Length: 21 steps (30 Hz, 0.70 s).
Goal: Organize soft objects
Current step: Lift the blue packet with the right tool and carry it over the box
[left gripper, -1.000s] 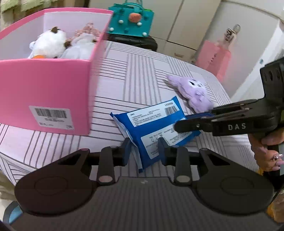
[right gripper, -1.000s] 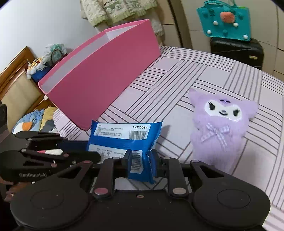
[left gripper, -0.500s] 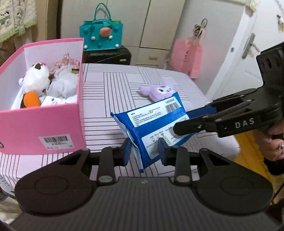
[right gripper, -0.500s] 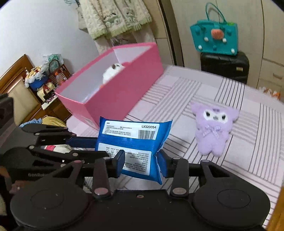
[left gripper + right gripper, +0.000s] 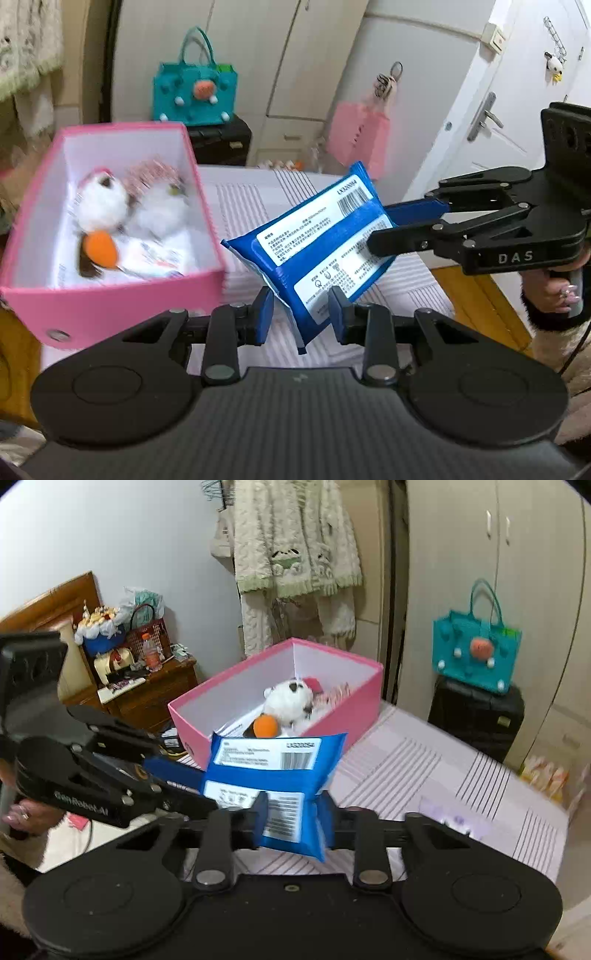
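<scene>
Blue soft pack (image 5: 317,243) is off the bed, held in the air between both grippers, tilted, barcode end up and far. Left gripper (image 5: 300,312) is clamped on the pack's near lower corner, pads pressing both faces. Right gripper (image 5: 293,818) grips the other end; its jaws are closing, pack squeezed between the pads. In the left wrist view the right gripper comes in from the right, fingertips (image 5: 376,243) on the pack's right edge. Pink box (image 5: 110,299) sits to the left of the pack on the striped bed (image 5: 236,206), open top, white plush toy (image 5: 101,201) and other soft items inside. Purple plush (image 5: 456,821) lies on the bed, right of the pack, blurred
</scene>
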{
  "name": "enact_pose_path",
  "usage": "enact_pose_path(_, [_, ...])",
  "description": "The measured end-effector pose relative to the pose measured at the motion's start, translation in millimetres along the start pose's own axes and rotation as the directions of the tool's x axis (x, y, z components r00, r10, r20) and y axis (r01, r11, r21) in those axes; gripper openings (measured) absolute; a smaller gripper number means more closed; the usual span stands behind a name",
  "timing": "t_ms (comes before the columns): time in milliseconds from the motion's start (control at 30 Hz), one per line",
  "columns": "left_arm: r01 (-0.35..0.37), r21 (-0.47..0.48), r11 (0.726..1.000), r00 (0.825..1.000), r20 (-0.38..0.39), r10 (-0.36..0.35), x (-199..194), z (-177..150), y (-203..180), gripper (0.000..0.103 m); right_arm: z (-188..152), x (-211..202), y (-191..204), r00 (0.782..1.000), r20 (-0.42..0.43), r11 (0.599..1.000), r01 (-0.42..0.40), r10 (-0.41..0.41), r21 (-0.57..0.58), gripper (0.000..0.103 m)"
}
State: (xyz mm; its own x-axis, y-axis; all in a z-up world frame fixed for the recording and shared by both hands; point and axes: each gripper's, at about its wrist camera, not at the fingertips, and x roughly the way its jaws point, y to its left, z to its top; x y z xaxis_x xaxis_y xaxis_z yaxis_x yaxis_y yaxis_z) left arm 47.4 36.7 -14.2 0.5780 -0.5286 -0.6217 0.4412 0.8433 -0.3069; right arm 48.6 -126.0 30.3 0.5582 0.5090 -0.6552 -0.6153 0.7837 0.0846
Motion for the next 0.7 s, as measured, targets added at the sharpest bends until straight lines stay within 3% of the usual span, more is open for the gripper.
enact_pose_path(267, [-0.095, -0.011, 0.995, 0.991, 0.089, 0.096, -41, 21, 29, 0.031, 47, 13, 30, 0.999, 0.030, 0.996, -0.035, 0.037, -0.083, 0.021])
enact_pose_path(467, [-0.176, -0.049, 0.983, 0.971, 0.154, 0.181, -59, 35, 58, 0.031, 71, 48, 40, 0.998, 0.034, 0.997, -0.050, 0.052, -0.054, 0.021])
enact_pose_path(700, [-0.214, -0.095, 0.972, 0.967, 0.121, 0.225, -42, 46, 101, 0.031, 77, 109, 35, 0.997, -0.043, 0.998, -0.056, 0.057, 0.018, 0.023])
